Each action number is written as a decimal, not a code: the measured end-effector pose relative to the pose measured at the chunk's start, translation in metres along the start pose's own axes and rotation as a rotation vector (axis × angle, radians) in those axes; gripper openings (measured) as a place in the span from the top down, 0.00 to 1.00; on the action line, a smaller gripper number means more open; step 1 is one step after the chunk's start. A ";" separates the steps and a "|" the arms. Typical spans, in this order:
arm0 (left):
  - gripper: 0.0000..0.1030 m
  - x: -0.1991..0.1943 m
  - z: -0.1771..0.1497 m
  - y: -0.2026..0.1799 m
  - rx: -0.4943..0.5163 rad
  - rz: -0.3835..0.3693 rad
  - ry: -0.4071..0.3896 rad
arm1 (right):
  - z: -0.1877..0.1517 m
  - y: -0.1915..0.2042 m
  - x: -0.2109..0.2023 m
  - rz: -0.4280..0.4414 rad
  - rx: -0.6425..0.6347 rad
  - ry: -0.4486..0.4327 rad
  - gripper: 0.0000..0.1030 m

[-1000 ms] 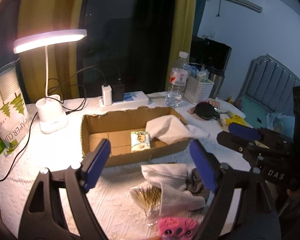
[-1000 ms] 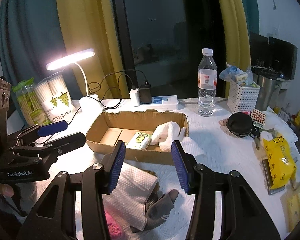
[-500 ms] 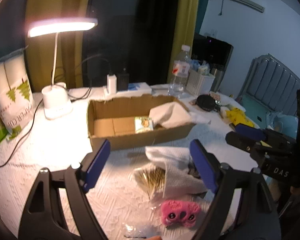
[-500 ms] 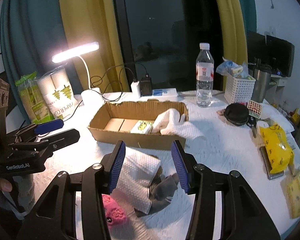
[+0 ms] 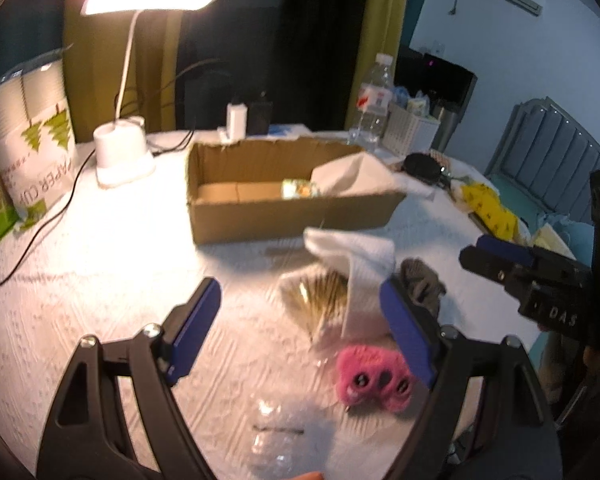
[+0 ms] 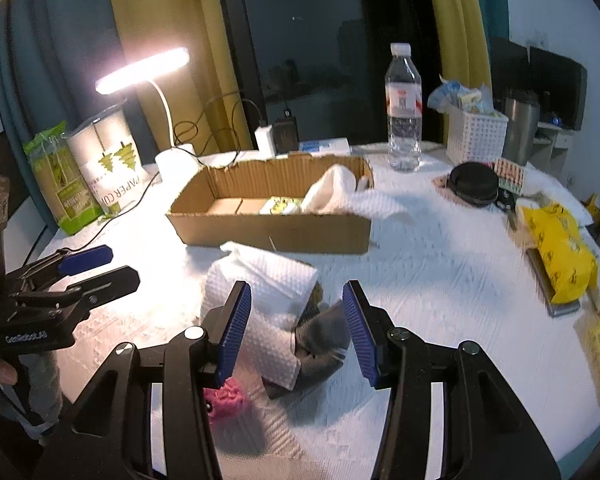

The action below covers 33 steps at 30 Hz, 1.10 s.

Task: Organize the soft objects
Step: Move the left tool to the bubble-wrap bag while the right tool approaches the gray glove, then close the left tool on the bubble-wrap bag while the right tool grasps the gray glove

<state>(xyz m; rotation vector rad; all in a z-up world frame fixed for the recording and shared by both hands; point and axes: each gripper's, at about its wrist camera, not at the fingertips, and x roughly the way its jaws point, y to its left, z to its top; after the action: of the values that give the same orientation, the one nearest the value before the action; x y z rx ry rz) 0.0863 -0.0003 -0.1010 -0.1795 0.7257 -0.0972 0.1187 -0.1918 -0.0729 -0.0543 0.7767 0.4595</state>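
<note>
1. The left claw [image 5: 300, 328] has its two blue pads apart, and nothing is between them. It hangs above the counter [image 5: 100, 248], which is covered with a white textured cloth.
2. The right claw [image 6: 298, 328] also has its pads apart and holds nothing. It hangs over the pile of soft things, not touching it as far as I can see.
3. The soft things lie together on the counter in front of the cardboard box [image 6: 276, 232]: a folded white towel [image 6: 268, 292], a grey sock [image 6: 320, 340] that touches the towel on its right side, and a pink plush toy [image 5: 374, 376] nearer to the cameras.
4. In the left view a clear bag with thin golden sticks [image 5: 320, 300] lies partly under the towel.
5. Inside the box there is a second white cloth [image 6: 340, 196], which hangs over the right end of the box, and beside it a small green and yellow packet [image 6: 280, 205].
6. Behind the box stand a lit desk lamp [image 5: 120, 152], a water bottle [image 6: 403, 112] and a white basket [image 6: 476, 136].
7. At the left edge of the counter stands a bag of paper cups [image 6: 108, 160].
8. On the right side lies a yellow packet [image 6: 560, 256], well apart from the pile.
</note>
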 end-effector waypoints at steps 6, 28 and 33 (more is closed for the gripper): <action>0.19 0.010 -0.022 0.013 -0.021 0.028 0.062 | -0.011 -0.007 0.011 0.006 0.025 0.031 0.51; 0.20 0.032 -0.074 0.019 0.011 0.065 0.229 | -0.034 -0.028 0.055 0.011 0.097 0.129 0.51; 0.35 0.032 -0.075 0.015 0.057 0.068 0.222 | -0.033 -0.028 0.062 0.006 0.102 0.142 0.51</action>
<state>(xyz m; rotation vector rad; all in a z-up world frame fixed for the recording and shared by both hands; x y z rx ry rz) 0.0602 -0.0001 -0.1801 -0.0905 0.9484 -0.0734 0.1473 -0.2006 -0.1427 0.0108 0.9391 0.4243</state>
